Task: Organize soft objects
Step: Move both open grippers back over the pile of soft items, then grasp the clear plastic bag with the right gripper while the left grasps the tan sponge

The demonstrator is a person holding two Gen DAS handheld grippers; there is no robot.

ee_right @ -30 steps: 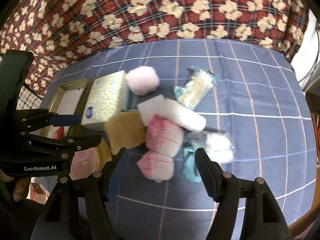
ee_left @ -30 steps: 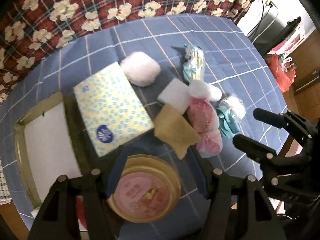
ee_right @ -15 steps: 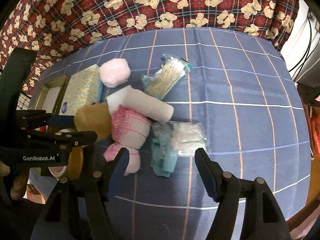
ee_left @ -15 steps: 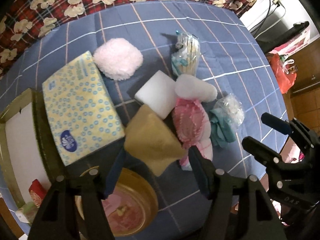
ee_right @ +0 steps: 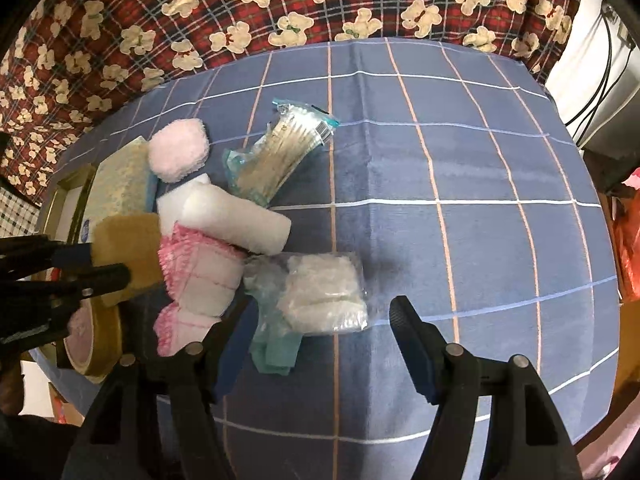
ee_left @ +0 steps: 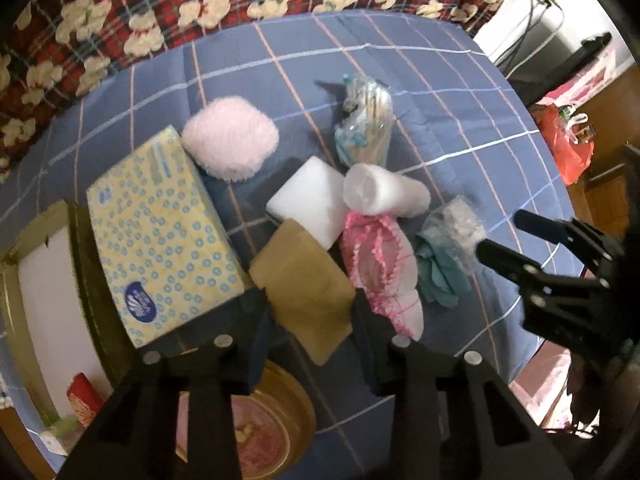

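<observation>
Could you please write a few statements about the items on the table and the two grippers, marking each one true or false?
1. The left gripper has the tan sponge between its fingers. True.
2. The pink puff lies in the tray. False: it sits on the cloth beside the tissue pack.
3. The right gripper is clamped on the swab packet. False: it is open, above the clear bag.
4. The white roll rests on the pink-edged cloth. True.

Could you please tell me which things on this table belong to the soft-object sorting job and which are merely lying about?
Belonging to the job:
tan sponge
white foam block
pink fluffy puff
pink-trimmed cloth
tissue pack
open box

Merely lying about:
round gold tin
red bag
</observation>
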